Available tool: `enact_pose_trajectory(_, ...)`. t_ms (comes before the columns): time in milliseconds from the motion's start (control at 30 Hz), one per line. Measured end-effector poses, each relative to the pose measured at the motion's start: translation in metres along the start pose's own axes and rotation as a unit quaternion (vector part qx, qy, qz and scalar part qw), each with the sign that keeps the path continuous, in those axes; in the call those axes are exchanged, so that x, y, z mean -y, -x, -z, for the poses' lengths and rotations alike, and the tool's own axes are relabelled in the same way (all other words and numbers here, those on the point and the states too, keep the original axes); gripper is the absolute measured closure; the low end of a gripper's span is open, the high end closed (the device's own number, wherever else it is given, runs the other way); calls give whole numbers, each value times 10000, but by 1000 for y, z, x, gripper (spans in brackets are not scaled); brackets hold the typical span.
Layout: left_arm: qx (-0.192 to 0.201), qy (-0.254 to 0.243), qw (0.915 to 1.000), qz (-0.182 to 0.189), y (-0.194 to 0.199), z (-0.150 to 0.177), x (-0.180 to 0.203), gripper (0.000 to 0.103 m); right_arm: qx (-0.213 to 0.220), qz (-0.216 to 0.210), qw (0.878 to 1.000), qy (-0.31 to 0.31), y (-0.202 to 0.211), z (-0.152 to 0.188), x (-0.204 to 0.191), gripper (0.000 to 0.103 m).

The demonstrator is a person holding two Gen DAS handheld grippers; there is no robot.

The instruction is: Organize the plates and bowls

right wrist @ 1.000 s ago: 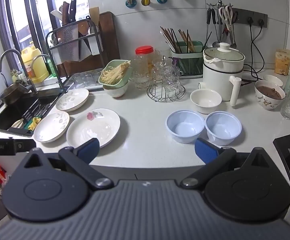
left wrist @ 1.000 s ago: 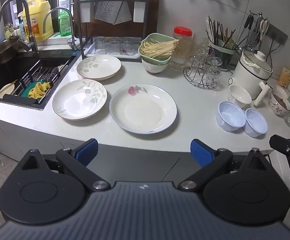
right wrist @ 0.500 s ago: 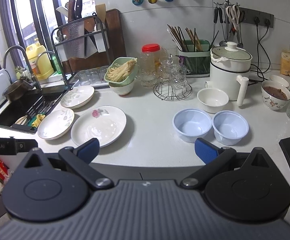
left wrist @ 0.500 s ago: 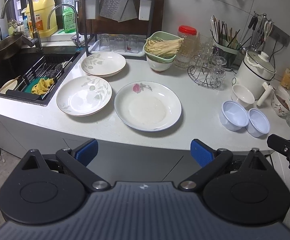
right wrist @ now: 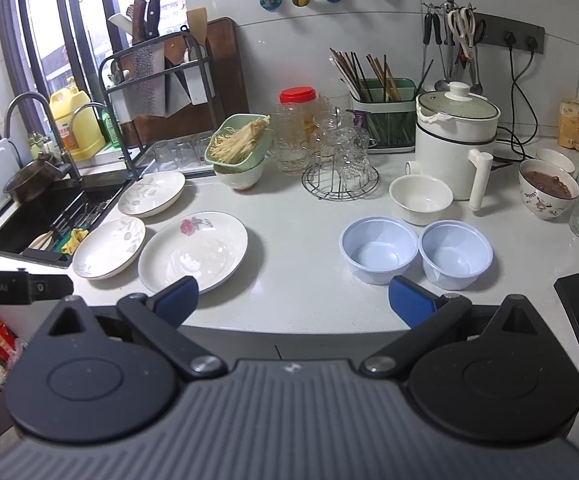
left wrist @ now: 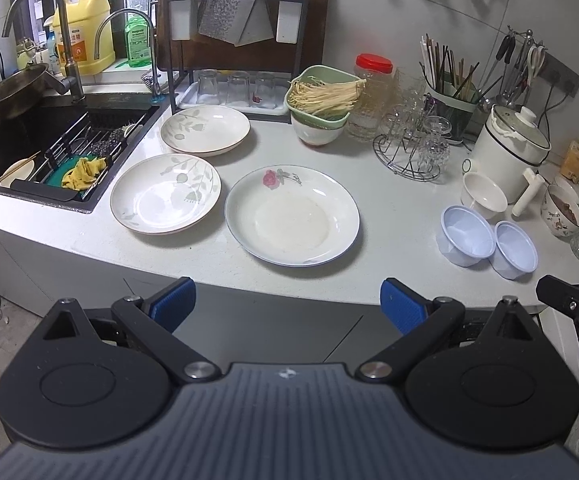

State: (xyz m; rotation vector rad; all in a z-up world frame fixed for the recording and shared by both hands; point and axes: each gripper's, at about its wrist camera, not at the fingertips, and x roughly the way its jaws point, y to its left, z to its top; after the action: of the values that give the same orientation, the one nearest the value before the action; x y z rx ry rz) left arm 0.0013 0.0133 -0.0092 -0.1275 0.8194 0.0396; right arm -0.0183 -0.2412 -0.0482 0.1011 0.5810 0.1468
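- Holding my left gripper [left wrist: 287,300] and right gripper [right wrist: 293,298] spread wide, empty, short of the counter [left wrist: 393,208].
- Rose plate [left wrist: 291,215] lies beside two leaf plates; two blue bowls [right wrist: 377,249] touch, right.

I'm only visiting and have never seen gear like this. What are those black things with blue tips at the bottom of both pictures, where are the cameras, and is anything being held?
Those are two hand-held grippers, one in each of a person's hands; there is no robot arm. Each carries a wide-angle camera looking forward along its two blue-tipped fingers, so each picture shows its own gripper at the bottom.

The left gripper faces three plates on the white counter: a rose plate and two leaf-patterned plates, next to the sink.

The right gripper faces two pale blue bowls standing side by side, with a white bowl behind them.

Both grippers are open and hold nothing; they hang at the counter's near edge.
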Motion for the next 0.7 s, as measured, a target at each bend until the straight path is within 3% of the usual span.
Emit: enact_pose_trajectory(700, 13, -7, 10000, -70, 4, 0, -20, 3, 60, -108, 9997, 230, -1, -7, -12, 0)
